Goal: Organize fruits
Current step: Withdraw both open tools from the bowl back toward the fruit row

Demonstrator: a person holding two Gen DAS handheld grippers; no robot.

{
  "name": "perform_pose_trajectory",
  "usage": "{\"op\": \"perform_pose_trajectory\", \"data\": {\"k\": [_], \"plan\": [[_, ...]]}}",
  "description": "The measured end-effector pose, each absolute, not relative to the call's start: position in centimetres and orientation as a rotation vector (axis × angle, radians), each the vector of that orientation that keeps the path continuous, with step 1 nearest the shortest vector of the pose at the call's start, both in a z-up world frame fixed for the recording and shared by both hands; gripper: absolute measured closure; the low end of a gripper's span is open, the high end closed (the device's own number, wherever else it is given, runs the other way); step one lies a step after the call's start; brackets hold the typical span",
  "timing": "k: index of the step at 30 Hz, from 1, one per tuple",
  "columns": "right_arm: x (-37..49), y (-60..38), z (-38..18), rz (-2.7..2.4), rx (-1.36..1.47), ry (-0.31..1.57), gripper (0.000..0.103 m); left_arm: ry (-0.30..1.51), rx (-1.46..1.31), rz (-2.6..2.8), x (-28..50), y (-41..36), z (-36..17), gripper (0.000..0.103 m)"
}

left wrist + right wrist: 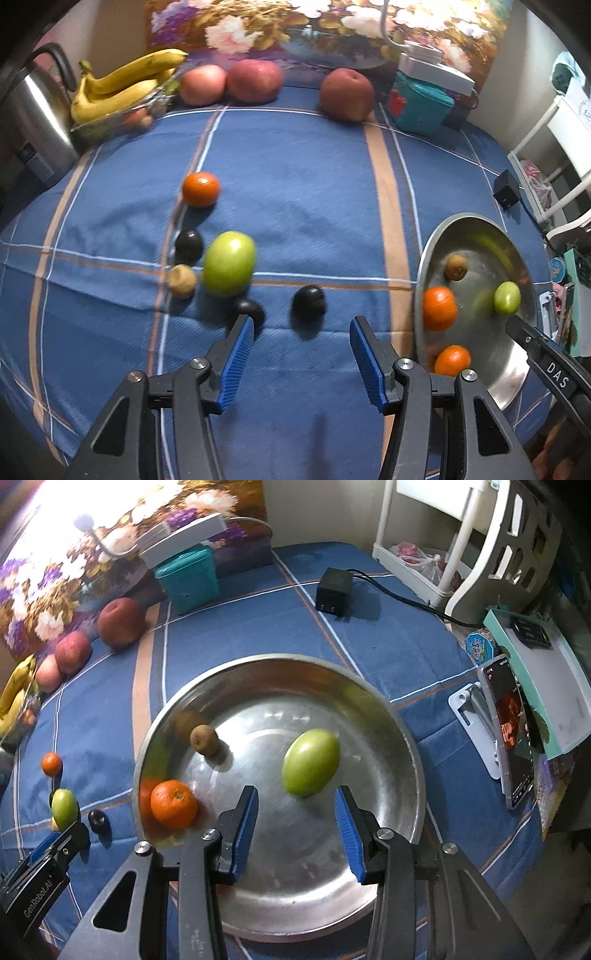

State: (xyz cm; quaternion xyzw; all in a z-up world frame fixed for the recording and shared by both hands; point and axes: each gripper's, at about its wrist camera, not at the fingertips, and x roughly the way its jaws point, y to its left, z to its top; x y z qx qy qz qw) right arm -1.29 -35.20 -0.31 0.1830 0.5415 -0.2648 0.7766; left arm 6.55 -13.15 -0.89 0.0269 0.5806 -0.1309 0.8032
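A steel bowl (388, 720) sits on the blue cloth and holds a green fruit (311, 762), an orange (173, 804) and a small kiwi (204, 739). My right gripper (295, 805) is open and empty, just above the bowl near the green fruit. In the left wrist view the bowl (517, 376) is at right, with a second orange (452, 360) showing in it. My left gripper (302, 332) is open and empty over the cloth, with a dark plum (309, 302) just ahead. Beyond lie a green fruit (229, 264), two more plums (188, 245), a kiwi (182, 280) and an orange (201, 189).
Three apples (255, 80) and bananas (122, 83) in a glass dish line the back edge, beside a kettle (33, 122) at left. A teal box (421, 103), a black charger (334, 590) with cable, and a phone on a stand (506, 731) are at right.
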Motion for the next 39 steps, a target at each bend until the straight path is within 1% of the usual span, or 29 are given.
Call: {"op": "perform_pose_trajectory", "data": {"k": [7,16,18,19,20,21,22,23,25,27,28,30,36,37,38,39], "plan": [[-1.1,-33.1,-0.3,-0.551,0.367,1.190,0.059,1.232,0.041,-0.256,5.9,-11.5,-1.0,0.044],[-0.3,-31.9,-0.6,-0.546,0.322,1.206,0.059,1.226,0.032,-0.270,6.0,-11.6,-0.8,0.042],[-0.2,-31.8,-0.7,-0.548,0.316,1.211,0.059,1.228,0.036,-0.271,6.0,-11.7,-0.9,0.041],[-0.2,-31.8,-0.8,-0.549,0.314,1.213,0.059,1.231,0.037,-0.269,6.0,-11.8,-1.0,0.036],[-0.2,-31.8,-0.8,-0.550,0.313,1.216,0.059,1.231,0.037,-0.266,6.0,-11.7,-1.0,0.025],[-0.1,-31.8,-0.9,-0.550,0.312,1.218,0.059,1.231,0.038,-0.260,6.0,-11.7,-1.1,0.020],[-0.1,-31.7,-0.9,-0.550,0.311,1.219,0.057,1.229,0.045,-0.249,6.0,-11.7,-1.1,0.012],[-0.1,-31.7,-1.0,-0.552,0.306,1.223,0.055,1.224,0.054,-0.239,6.0,-11.7,-1.2,0.008],[0.1,-31.6,-1.1,-0.560,0.288,1.230,0.036,1.217,0.066,-0.228,6.1,-11.7,-1.2,0.007],[0.2,-31.6,-1.1,-0.573,0.260,1.228,0.030,1.214,0.074,-0.220,6.1,-11.7,-1.3,0.003],[0.2,-31.6,-1.1,-0.576,0.250,1.228,0.027,1.213,0.076,-0.218,6.1,-11.7,-1.3,0.001],[0.2,-31.6,-1.2,-0.578,0.241,1.227,0.023,1.211,0.082,-0.214,6.2,-11.6,-1.4,0.001],[0.2,-31.8,-1.4,-0.582,0.237,1.222,0.023,1.190,0.111,-0.201,6.1,-11.7,-1.4,0.000],[0.2,-31.9,-1.4,-0.587,0.239,1.220,0.021,1.186,0.120,-0.199,6.0,-11.8,-1.4,0.000],[0.2,-32.0,-1.5,-0.591,0.247,1.223,0.018,1.182,0.120,-0.198,6.0,-11.8,-1.4,0.000],[0.1,-32.1,-1.6,-0.593,0.254,1.230,0.002,1.182,0.117,-0.199,6.0,-11.8,-1.4,0.000]]}}
